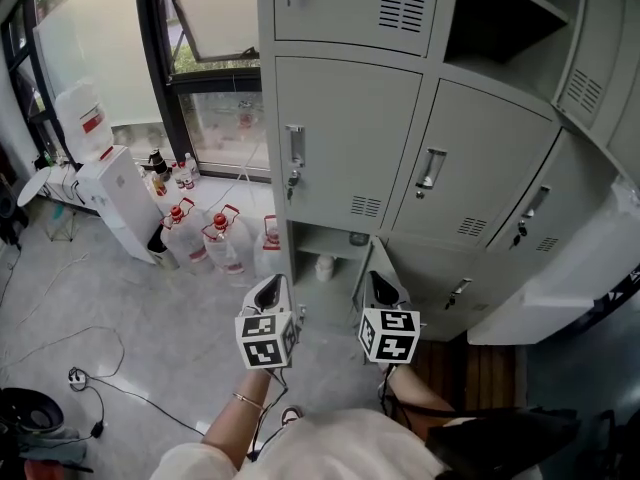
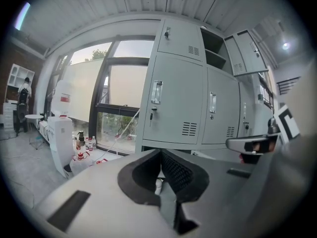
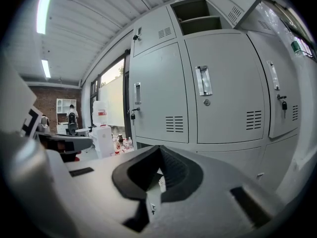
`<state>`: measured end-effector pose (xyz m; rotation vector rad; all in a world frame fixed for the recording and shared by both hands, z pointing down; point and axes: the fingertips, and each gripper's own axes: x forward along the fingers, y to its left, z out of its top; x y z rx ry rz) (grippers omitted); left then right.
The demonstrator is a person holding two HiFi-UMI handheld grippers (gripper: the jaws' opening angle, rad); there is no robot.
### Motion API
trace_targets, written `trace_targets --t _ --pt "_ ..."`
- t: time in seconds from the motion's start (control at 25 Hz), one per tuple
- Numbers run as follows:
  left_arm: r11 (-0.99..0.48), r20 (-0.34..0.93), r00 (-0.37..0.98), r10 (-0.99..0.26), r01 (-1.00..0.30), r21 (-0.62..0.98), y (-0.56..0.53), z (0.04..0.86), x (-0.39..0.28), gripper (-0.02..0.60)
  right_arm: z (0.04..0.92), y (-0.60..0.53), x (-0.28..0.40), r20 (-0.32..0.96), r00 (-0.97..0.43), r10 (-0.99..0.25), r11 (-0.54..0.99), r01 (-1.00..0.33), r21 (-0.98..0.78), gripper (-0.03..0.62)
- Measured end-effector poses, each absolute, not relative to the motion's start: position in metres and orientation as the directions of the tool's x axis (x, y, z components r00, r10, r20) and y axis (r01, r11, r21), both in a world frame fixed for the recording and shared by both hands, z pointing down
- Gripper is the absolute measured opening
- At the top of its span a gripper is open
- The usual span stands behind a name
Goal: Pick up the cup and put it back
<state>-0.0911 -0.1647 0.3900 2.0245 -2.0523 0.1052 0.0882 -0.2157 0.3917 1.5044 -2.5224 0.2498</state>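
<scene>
A small white cup (image 1: 325, 267) stands on the floor of an open low compartment in the grey locker bank (image 1: 345, 138). Both grippers hover side by side in front of that compartment, well short of the cup. My left gripper (image 1: 270, 286) is shut with nothing held. In the left gripper view its black pads (image 2: 176, 170) meet at the tips (image 2: 160, 155), and a sliver of the white cup (image 2: 158, 186) shows below them. My right gripper (image 1: 380, 283) is shut and empty too, its tips (image 3: 159, 150) touching.
A water dispenser (image 1: 115, 203) and several water jugs with red handles (image 1: 215, 238) stand left of the lockers, by the window. A locker stands open at the top right (image 1: 500, 18). Cables and a plug (image 1: 78, 376) lie on the floor. A person (image 2: 22, 100) stands far off.
</scene>
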Motion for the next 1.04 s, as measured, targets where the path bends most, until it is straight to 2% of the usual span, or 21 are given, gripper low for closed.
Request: trace_targets --t 0.28,1.04 --pt "0.005 0.226 0.027 -0.974 -0.990 0.140 -0.172 0.393 -0.085 0.009 0.395 -0.216 0.088 0.277 -0.452 -0.848 0.463 -0.886 -0.027 -0.009" --pt "0.043 0.240 -0.010 -0.971 -0.990 0.131 -0.176 0.407 -0.098 0.009 0.404 -0.221 0.082 0.291 -0.459 -0.839 0.471 -0.882 -0.033 -0.009"
